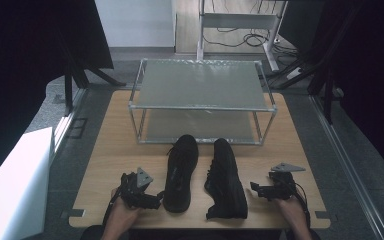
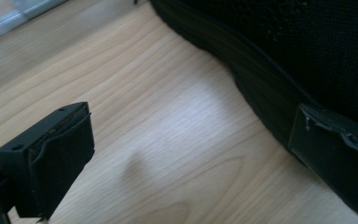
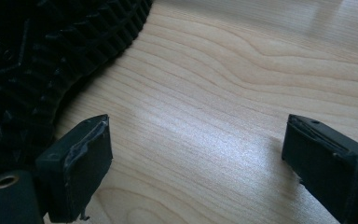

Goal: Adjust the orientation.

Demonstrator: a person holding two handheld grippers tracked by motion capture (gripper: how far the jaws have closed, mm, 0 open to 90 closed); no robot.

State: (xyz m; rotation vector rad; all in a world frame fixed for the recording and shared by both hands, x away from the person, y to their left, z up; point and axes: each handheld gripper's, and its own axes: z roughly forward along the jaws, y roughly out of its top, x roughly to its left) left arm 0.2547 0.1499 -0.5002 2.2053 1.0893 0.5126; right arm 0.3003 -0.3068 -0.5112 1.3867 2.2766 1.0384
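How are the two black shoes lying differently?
The left shoe stands upright on its sole, opening up; the right shoe lies tipped on its side, its ridged sole toward the right tongs. The left shoe's toe reaches closer to the rack. Both are black, toes toward the rack.

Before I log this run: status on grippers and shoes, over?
Left gripper open, beside left shoe. Right gripper open, beside right shoe, which lies on its side. Nothing held. Rack stands behind the shoes.

Both grippers, left [image 1: 152, 199] and right [image 1: 256, 189], hold jaws wide apart.
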